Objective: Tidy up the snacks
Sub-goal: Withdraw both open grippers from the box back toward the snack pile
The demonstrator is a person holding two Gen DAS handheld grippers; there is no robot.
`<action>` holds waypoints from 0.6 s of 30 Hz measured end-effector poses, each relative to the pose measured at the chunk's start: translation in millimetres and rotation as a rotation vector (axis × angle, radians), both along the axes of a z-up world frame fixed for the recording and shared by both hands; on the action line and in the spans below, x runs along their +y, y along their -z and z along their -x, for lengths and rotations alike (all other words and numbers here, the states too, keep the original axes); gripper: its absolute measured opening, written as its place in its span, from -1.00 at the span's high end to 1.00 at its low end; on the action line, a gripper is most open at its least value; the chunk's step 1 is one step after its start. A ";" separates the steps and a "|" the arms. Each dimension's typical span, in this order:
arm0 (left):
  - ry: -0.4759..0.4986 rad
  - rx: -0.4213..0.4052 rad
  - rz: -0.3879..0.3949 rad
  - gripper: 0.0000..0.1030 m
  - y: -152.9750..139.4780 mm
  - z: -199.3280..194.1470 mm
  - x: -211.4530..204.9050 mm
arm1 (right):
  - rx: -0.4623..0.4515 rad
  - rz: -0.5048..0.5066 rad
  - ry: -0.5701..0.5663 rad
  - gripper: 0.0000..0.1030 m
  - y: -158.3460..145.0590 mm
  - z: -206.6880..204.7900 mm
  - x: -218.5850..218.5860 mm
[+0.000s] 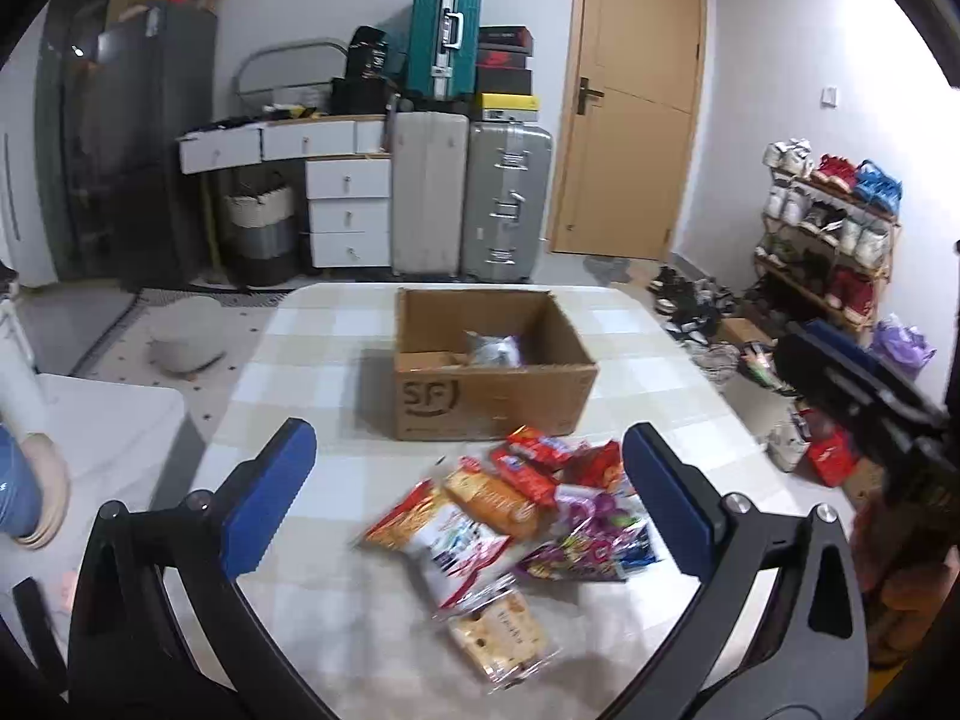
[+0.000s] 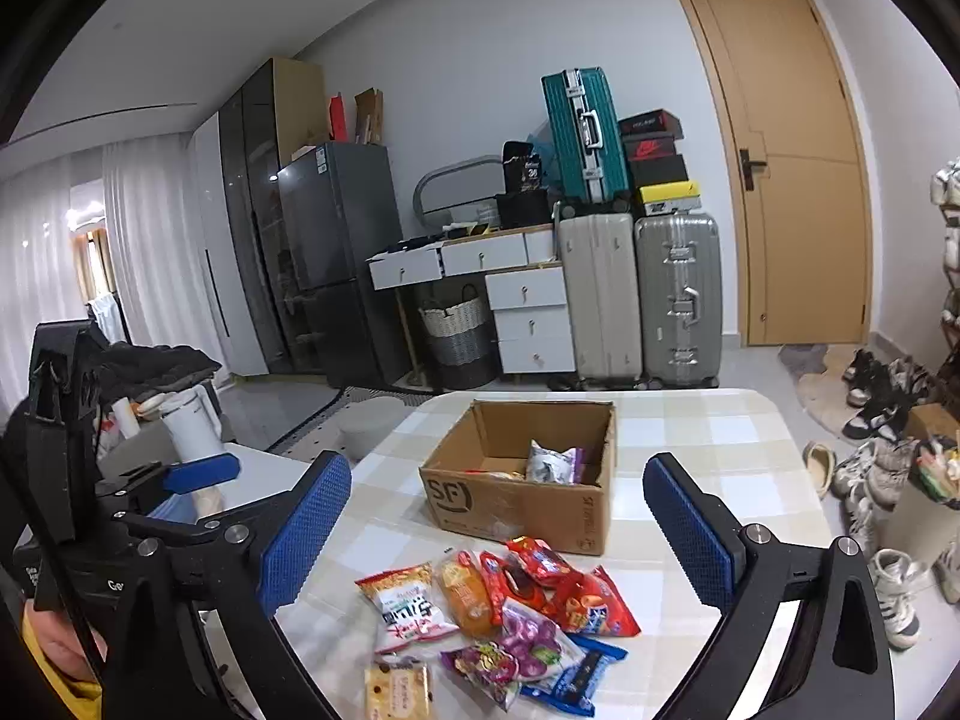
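Note:
A pile of snack packets (image 1: 516, 516) lies on the checked table (image 1: 336, 360), just in front of an open cardboard box (image 1: 495, 399) marked SF. The box holds a silver packet (image 1: 493, 350). My left gripper (image 1: 468, 480) is open and empty, hovering above the pile. In the right wrist view the pile (image 2: 498, 618) lies between my open, empty right gripper's (image 2: 498, 534) fingers, with the box (image 2: 522, 501) and its silver packet (image 2: 549, 462) behind. The left gripper (image 2: 198, 474) shows at the left there. The right gripper's body (image 1: 864, 396) shows at the right of the left wrist view.
Suitcases (image 1: 474, 198), white drawers (image 1: 348, 210) and a dark fridge (image 1: 138, 138) stand along the far wall by a wooden door (image 1: 636, 96). A shoe rack (image 1: 828, 228) and loose shoes lie right of the table. A grey stool (image 1: 186, 333) stands on the floor at left.

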State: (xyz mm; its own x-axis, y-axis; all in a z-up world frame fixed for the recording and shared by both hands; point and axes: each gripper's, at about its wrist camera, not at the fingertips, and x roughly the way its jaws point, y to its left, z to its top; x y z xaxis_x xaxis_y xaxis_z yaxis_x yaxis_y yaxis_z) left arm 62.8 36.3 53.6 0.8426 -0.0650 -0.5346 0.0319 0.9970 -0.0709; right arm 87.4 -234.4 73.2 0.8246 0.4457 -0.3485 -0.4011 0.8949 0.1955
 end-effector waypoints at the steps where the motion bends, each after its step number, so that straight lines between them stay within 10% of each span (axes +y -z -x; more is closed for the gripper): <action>1: -0.013 0.003 -0.008 -0.97 5.1 5.2 1.2 | -0.009 0.002 0.006 -0.94 2.1 6.5 -0.7; 18: -0.049 0.275 0.014 -0.97 125.4 6.1 17.5 | 0.056 0.038 0.056 -0.94 70.6 40.3 -1.8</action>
